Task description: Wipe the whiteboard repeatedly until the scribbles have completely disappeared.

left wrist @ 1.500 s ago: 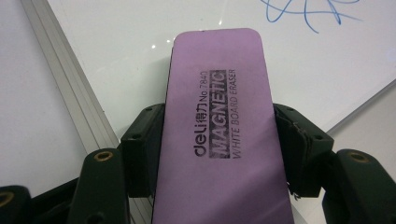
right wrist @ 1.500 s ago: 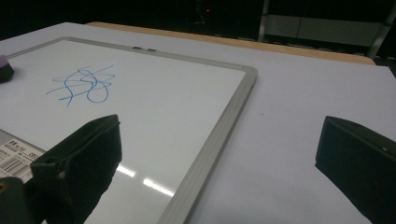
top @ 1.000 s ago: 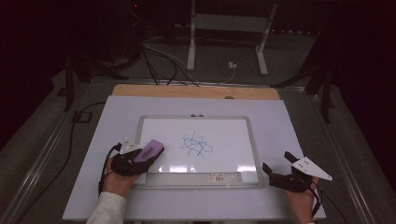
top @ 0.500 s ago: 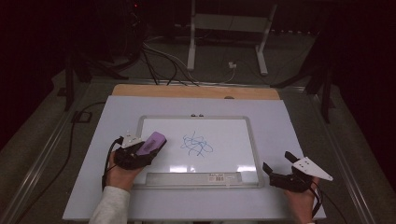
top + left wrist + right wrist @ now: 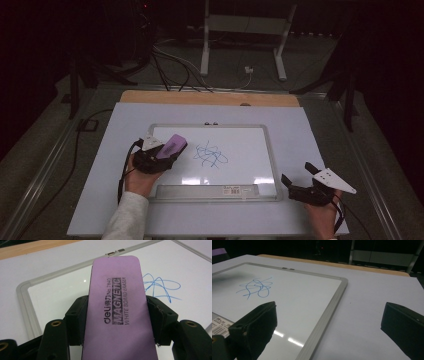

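At the left of the high view, the left gripper (image 5: pixel 159 156) clamps its jaws on the sides of a purple eraser (image 5: pixel 170 146) over the whiteboard's (image 5: pixel 270 150) left part. The blue scribble (image 5: pixel 210 155) sits mid-frame. At lower right, the right gripper (image 5: pixel 295 181) rests on the bench (image 5: pixel 300 125), jaws wide apart, nothing between them.

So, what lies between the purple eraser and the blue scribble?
Bare white board surface only, seen in the high view, between the purple rectangular eraser and the blue marker scribble.
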### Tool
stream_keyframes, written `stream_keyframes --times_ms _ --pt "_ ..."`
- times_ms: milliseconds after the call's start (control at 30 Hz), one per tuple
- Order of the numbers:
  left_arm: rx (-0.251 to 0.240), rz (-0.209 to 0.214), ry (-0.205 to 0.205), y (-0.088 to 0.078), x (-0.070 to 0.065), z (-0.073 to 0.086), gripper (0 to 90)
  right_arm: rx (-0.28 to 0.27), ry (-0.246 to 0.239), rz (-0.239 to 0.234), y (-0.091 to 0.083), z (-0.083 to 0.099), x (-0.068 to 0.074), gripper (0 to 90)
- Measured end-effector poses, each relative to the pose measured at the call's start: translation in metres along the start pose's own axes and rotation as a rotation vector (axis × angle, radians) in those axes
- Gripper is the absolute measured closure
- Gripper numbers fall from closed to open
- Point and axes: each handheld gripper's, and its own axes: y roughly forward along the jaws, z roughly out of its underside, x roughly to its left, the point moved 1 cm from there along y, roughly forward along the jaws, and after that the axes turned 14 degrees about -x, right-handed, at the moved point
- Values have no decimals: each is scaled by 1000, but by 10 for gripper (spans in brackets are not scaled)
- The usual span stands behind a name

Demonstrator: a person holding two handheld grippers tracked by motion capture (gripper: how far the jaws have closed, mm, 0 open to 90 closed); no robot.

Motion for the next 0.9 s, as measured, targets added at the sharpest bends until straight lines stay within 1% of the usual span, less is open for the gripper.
stream_keyframes --times_ms 200,500,900 --pt "-2 3 13 11 -3 -5 409 -5 4 4 -1 0 -2 6" --pt "-7 1 23 28 -4 -12 409 -3 2 0 0 0 0 6" --pt "22 13 40 56 -9 -11 409 -2 4 -1 0 0 -1 6"
